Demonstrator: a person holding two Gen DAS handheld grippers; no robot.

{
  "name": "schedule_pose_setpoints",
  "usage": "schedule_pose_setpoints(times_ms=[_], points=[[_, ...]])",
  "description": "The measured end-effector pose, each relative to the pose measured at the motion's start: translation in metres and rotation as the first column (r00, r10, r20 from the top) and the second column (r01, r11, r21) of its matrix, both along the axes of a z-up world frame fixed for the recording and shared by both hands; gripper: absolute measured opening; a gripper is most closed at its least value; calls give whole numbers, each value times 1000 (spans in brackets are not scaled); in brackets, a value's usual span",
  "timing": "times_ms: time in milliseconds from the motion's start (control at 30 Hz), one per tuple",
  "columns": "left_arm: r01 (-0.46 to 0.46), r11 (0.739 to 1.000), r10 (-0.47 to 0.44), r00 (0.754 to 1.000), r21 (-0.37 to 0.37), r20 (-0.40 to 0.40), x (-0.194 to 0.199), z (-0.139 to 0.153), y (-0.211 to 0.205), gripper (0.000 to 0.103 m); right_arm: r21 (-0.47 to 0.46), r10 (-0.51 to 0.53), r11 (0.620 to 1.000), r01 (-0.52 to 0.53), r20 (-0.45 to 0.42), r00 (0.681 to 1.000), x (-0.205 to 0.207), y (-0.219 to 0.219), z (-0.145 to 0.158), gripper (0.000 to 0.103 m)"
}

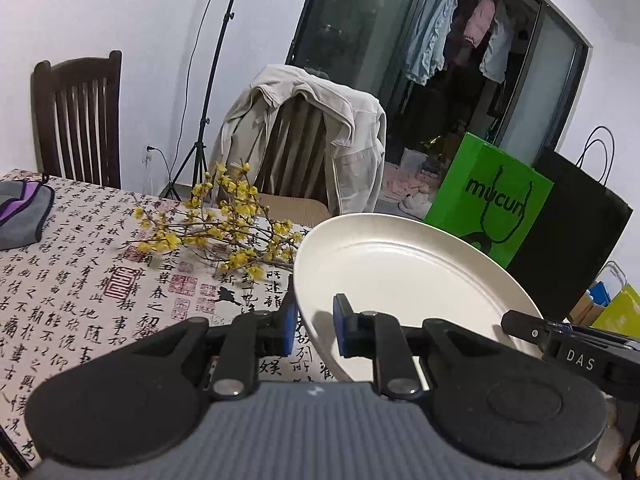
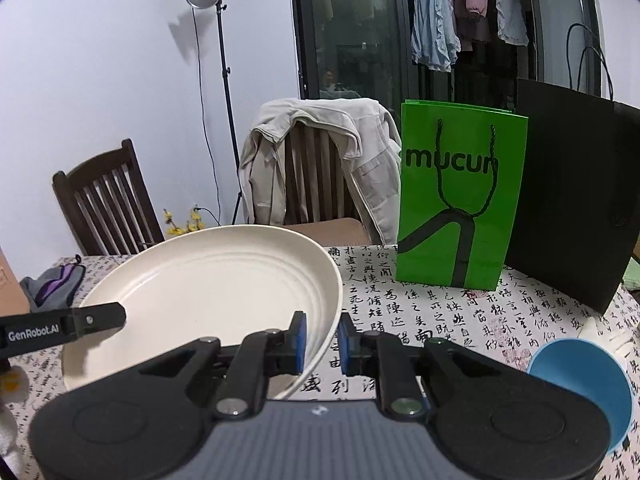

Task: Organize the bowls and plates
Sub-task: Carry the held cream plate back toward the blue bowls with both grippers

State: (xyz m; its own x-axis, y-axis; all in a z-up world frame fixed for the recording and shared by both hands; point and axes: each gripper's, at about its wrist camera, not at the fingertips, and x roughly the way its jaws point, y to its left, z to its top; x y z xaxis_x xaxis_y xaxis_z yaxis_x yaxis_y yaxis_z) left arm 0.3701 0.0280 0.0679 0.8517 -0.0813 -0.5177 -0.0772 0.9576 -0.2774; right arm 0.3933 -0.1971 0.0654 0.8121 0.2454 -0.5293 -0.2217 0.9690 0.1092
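We grip the cream plate (image 1: 404,276) with both claws, left claw (image 1: 316,330) and right claw (image 2: 322,342) clamped on opposite rims

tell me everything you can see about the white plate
The plate is round, cream-white and matte, with a raised rim and faint rings in its flat middle, and nothing on it. It is tilted, lifted above the patterned tablecloth. The left gripper pinches its left rim and the right gripper its right rim, jaws closed on the edge.
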Motion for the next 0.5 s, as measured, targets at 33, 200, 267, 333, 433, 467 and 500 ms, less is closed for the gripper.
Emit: schedule_pose_setpoints(times_ms=[33,200,267,333,433,467,500], points=[[-3,1000,3,1000,-3,2,-4,2,1,19,-2,3,1000,-3,7,1000,-4,1,1,16],[-2,1000,2,1000,-4,15,-22,9,3,19,-1,-3,1000,3,23,1000,-23,4,8,16],[-1,1000,1,1000,-3,21,-30,11,4,19,4,-3,1000,3,30,1000,-30,3,10,16],[-2,1000,2,1000,-4,23,-36,13,6,19,8,0,1000,0,35,999,-38,4,12,16],[-3,1000,3,1000,-9,29,-45,16,7,19,6,3,1000,-3,46,999,-49,5,14,16],[-4,1000,4,1000,-8,30,-47,17,8,19,8,3,1000,-4,46,999,-51,5,14,16],[-4,1000,5,999,-8,33,-51,18,9,19,10,3,1000,-4,47,999,-54,5,15,16]])
